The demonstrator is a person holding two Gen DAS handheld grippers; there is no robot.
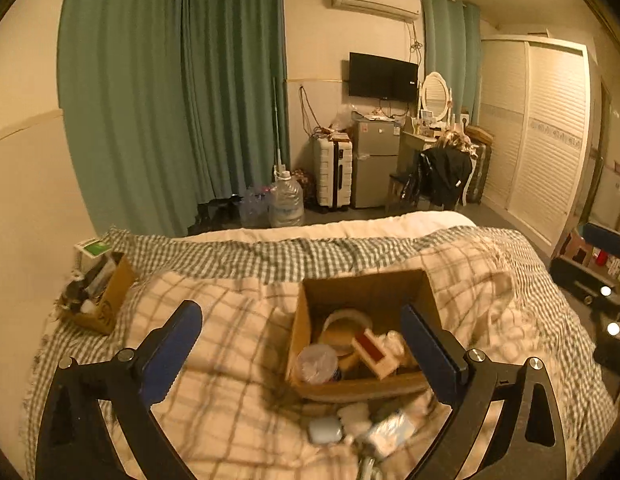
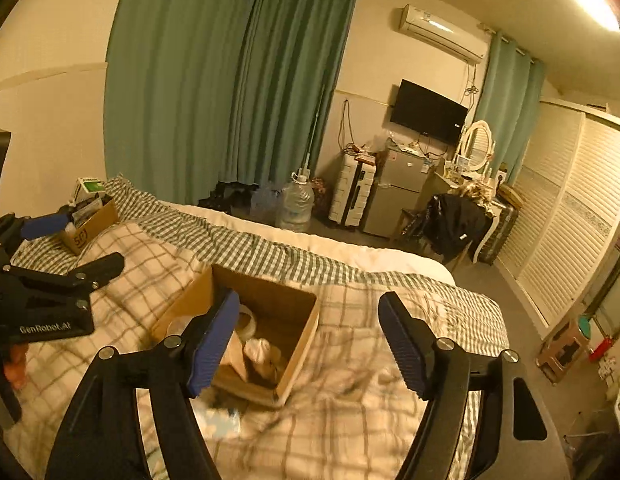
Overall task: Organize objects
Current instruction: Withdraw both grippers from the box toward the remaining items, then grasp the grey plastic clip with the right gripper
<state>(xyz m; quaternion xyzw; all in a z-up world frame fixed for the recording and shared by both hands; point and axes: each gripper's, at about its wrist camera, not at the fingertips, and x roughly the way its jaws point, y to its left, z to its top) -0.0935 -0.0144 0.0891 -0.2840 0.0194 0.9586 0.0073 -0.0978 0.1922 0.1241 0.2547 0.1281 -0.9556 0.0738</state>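
An open cardboard box (image 1: pixel 366 286) sits on the checked bed cover. It holds a tape roll (image 1: pixel 346 318), a clear lidded cup (image 1: pixel 316 364), a small red-and-wood block (image 1: pixel 374 350) and white cloth. Loose small items (image 1: pixel 362 426), among them a pale blue case (image 1: pixel 325 429), lie on the cover in front of it. My left gripper (image 1: pixel 301 344) is open and empty, its right finger over the box's right side. My right gripper (image 2: pixel 310 344) is open and empty above the same box (image 2: pixel 269 300). The left gripper also shows in the right wrist view (image 2: pixel 77 244).
A second smaller cardboard box (image 1: pixel 105 296), full of items with a green-and-white pack on top, stands at the bed's far left by the wall; it also shows in the right wrist view (image 2: pixel 89 226). Beyond the bed are a water jug (image 1: pixel 285 202), suitcase, fridge, chair and wardrobe.
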